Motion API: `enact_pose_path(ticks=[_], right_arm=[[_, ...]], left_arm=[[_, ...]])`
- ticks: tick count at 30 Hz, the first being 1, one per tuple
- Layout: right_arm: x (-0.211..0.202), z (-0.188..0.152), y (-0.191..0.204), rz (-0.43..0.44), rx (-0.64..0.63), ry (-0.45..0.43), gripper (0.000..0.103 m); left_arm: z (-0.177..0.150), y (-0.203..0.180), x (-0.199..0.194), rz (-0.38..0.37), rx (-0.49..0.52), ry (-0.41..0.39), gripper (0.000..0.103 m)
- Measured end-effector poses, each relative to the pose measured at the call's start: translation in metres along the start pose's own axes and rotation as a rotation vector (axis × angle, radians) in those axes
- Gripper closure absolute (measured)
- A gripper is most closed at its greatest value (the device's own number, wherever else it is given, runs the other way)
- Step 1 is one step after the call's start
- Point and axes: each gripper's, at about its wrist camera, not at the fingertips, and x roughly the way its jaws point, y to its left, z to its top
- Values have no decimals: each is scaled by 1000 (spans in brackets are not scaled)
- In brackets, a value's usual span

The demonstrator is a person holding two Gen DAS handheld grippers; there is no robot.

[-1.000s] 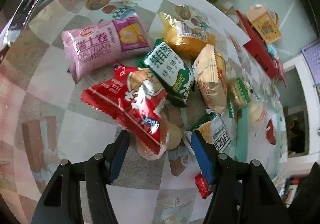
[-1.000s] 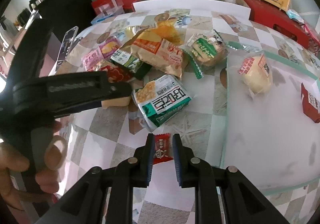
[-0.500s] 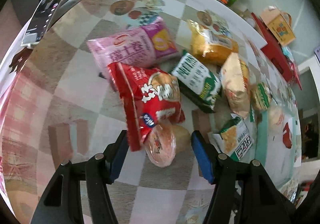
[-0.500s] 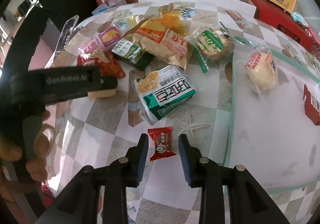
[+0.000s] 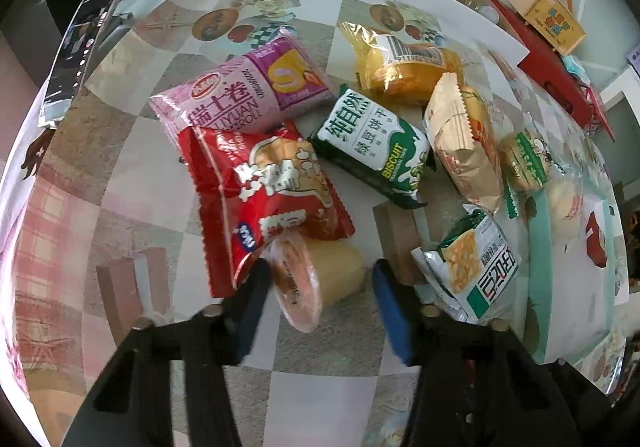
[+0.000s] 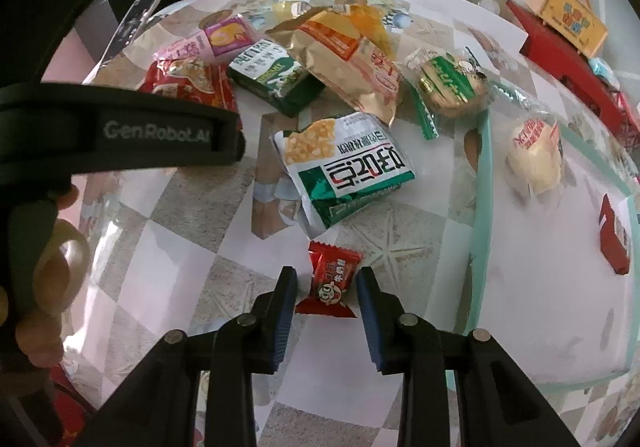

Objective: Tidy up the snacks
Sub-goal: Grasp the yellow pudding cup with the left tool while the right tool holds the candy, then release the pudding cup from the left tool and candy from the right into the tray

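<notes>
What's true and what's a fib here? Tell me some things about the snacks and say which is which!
1. The small red candy packet lies between the right gripper's fingers. True; the jaws have just been opening and do not press on it.
2. The left gripper is around the green biscuit pack. False: a pink-lidded jelly cup lies between its jaws, which have just been closing.
3. The pink Swiss roll pack lies in the mint-green tray. False: it lies on the checked tablecloth.
4. A phone lies near the table's edge. True.
</notes>
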Motion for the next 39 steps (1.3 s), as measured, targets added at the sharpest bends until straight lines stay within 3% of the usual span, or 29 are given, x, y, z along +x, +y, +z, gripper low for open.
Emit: enact_pose_path(ticks=[5, 7, 12, 28, 32, 39], right_arm=[[-5, -4, 2, 11, 4, -8, 73], [-7, -3, 0, 22, 10, -16, 81], [-17, 1, -6, 59, 24, -51, 88], [-3, 3, -10, 76, -1, -25, 85], [4, 1, -5, 61, -18, -1, 78], [6, 0, 4, -2, -79, -11, 79]], left_arm=[[-3, 8, -5, -28, -20, 1, 55], [-5, 11, -6, -47, -34, 4, 55], [-10, 18, -12, -89, -65, -1, 58], [-47, 39, -35, -116, -88, -8, 60], [-55, 44, -38, -126, -94, -5, 60], [-57, 50, -41, -135, -96, 3, 60]])
